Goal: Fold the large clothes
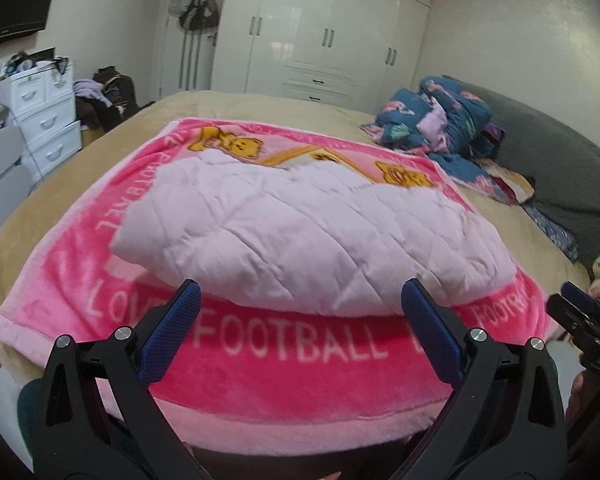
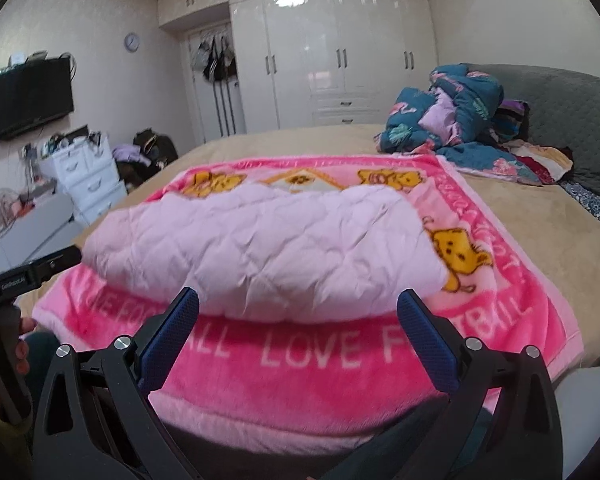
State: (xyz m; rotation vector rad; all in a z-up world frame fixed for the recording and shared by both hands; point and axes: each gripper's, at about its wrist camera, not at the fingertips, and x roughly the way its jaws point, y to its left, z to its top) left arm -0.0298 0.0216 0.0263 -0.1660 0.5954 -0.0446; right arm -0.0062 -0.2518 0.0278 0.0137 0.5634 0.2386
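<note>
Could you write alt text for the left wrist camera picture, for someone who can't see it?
A folded pale lilac quilted garment lies on a bright pink blanket lettered "FOOTBALL", spread over a tan bed. The left gripper is open just short of the garment's near edge, holding nothing. White wardrobes line the far wall.

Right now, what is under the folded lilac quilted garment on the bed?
The lilac garment lies on a pink blanket printed with "LOVE FOOTBALL" and yellow cartoon animals, spread over the tan bed. The blanket's middle is covered, so its print there cannot be seen.
</note>
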